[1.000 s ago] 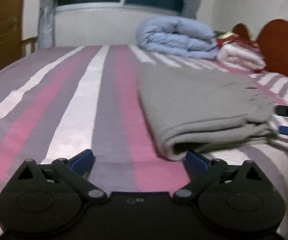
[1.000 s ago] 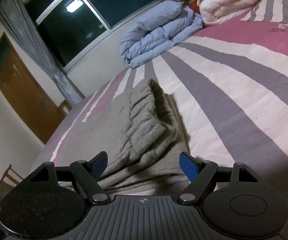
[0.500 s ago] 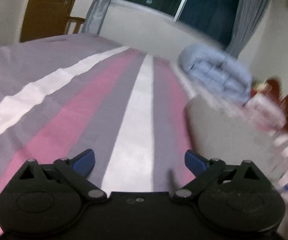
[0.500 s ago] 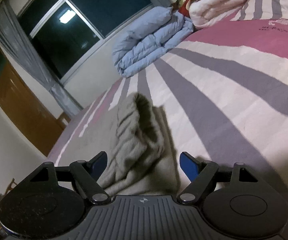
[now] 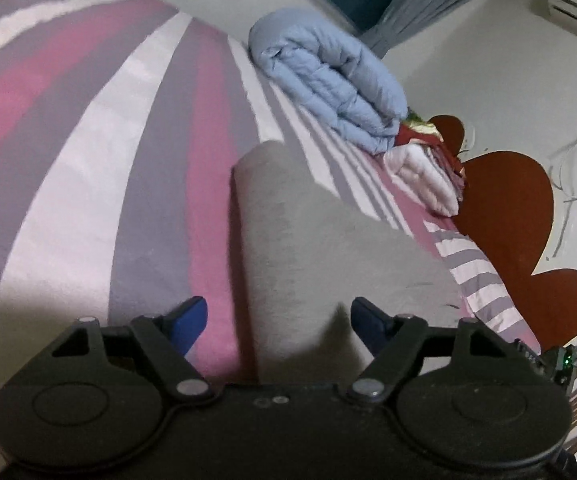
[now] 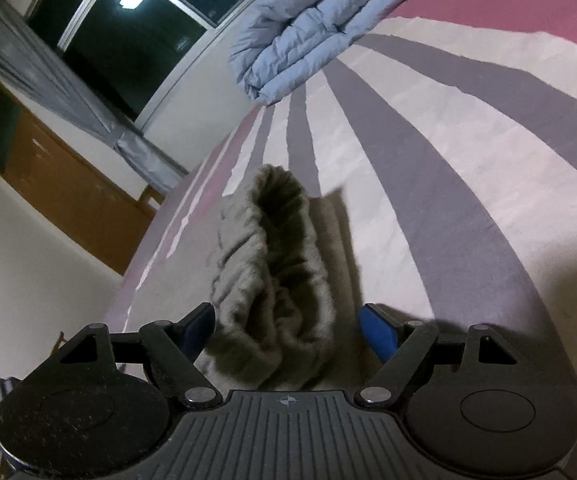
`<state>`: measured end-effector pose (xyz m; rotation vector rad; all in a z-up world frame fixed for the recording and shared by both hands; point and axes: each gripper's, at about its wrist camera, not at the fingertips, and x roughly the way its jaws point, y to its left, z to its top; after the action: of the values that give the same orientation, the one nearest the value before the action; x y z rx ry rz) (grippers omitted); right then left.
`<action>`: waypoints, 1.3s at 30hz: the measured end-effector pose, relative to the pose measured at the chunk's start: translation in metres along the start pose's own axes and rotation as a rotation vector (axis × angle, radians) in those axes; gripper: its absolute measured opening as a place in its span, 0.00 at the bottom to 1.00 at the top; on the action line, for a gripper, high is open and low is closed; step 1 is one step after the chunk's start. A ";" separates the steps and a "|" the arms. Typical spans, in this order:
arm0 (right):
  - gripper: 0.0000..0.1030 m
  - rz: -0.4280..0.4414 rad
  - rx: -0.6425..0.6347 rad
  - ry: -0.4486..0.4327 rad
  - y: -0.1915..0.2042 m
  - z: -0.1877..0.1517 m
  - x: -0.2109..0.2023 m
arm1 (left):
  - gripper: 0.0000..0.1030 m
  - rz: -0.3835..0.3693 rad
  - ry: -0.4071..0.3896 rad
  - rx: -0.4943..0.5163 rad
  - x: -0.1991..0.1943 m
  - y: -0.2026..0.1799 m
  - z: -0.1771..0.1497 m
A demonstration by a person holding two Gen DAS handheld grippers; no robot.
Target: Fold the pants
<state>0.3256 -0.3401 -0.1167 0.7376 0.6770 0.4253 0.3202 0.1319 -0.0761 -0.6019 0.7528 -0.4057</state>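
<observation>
The grey pants (image 5: 328, 248) lie folded on the striped bed (image 5: 88, 160). In the left wrist view my left gripper (image 5: 278, 326) is open, its fingers on either side of the pants' folded left edge, close above the fabric. In the right wrist view the gathered waistband end of the pants (image 6: 272, 280) bulges up between the blue pads of my right gripper (image 6: 288, 334), which is open around it. I cannot tell whether the pads touch the fabric.
A folded light-blue duvet (image 5: 336, 76) and a pink-white blanket stack (image 5: 424, 180) lie at the far side of the bed by a red headboard (image 5: 504, 216). A window with grey curtains (image 6: 128, 32) and a wooden door (image 6: 60, 184) are behind.
My left gripper swung away to the left, then came back over the pants' folded edge, tilted. My right gripper moved in so the waistband end now sits between its open fingers.
</observation>
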 end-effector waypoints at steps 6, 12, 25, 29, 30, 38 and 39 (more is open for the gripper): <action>0.77 0.020 0.036 0.060 -0.009 0.011 0.021 | 0.71 -0.048 0.044 -0.015 0.017 0.017 0.004; 0.77 0.004 0.014 0.123 -0.010 0.028 0.042 | 0.68 -0.047 0.099 0.062 0.042 0.009 0.016; 0.43 0.091 -0.133 0.119 0.015 0.040 0.034 | 0.16 -0.241 0.044 -0.107 0.045 0.024 0.011; 0.42 0.158 -0.187 0.094 0.040 0.063 0.041 | 0.16 -0.252 -0.047 -0.093 0.031 0.018 0.038; 0.42 0.169 -0.201 0.094 0.046 0.069 0.048 | 0.16 -0.244 -0.073 -0.087 0.027 0.018 0.048; 0.84 -0.139 -0.279 0.124 0.048 0.094 0.143 | 0.57 0.188 -0.061 0.101 0.055 0.026 0.095; 0.86 -0.145 -0.267 0.146 0.040 0.093 0.149 | 0.62 0.220 -0.045 0.125 0.059 0.027 0.093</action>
<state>0.4907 -0.2716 -0.0974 0.4042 0.7876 0.4291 0.4308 0.1537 -0.0695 -0.4044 0.7363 -0.2336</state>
